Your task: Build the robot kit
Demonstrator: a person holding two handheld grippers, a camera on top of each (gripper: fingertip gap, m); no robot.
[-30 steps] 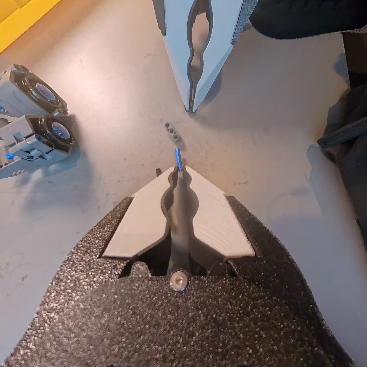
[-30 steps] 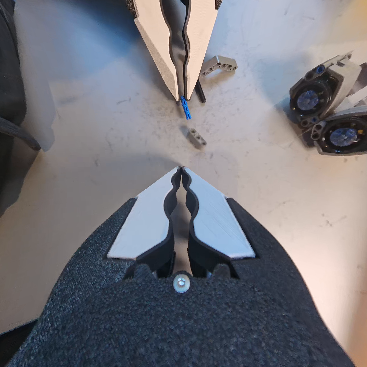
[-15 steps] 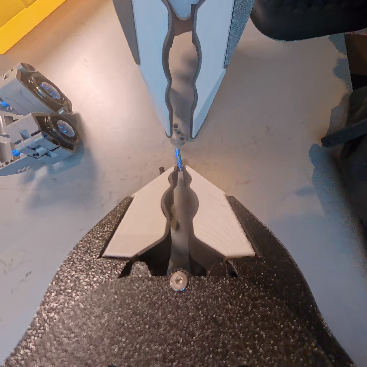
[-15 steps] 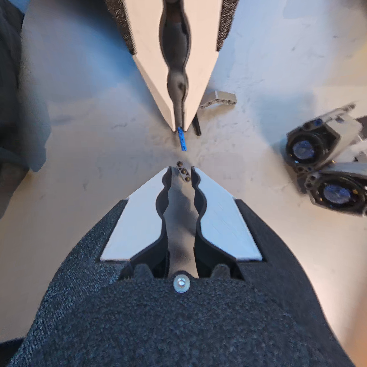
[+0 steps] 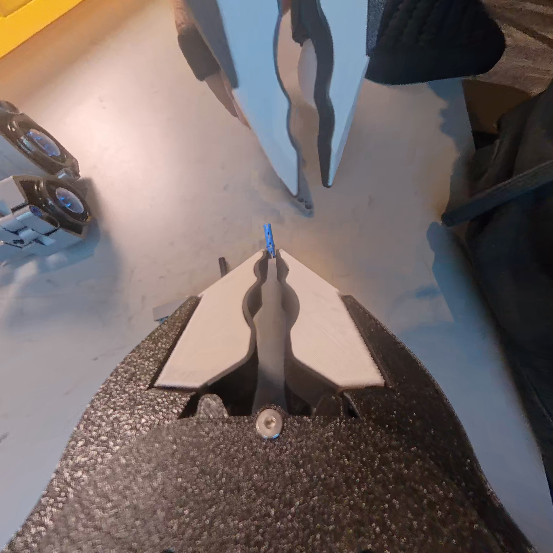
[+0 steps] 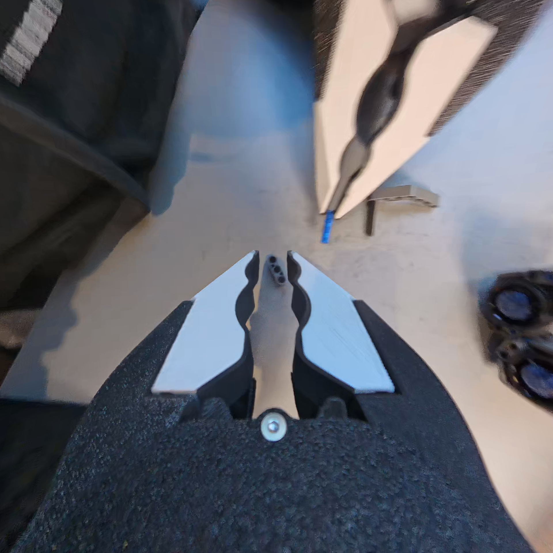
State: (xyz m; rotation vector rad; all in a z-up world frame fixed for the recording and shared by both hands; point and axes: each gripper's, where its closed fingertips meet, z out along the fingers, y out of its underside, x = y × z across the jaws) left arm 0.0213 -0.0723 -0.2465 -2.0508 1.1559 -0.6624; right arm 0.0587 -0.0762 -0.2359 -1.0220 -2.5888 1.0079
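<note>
We've got the left gripper (image 5: pixel 271 254) pinched tight on a little blue pin (image 5: pixel 268 238), which sticks out past its tips above the pale tabletop (image 5: pixel 179 134). Taking that pin as our landmark: just beyond it sits the right gripper (image 6: pixel 271 253), its jaws a small way apart, with a short grey three-hole beam (image 6: pixel 276 270) between the tips. The right wrist view is blurry, so we can't say if the fingers actually touch the beam; it looks loose to us. Close by the pin, a thin black axle (image 6: pixel 370 217) and a bent grey beam (image 6: pixel 410 196) lie on the table. Well off to the side sits a grey block with two round blue lenses (image 5: pixel 51 197).
</note>
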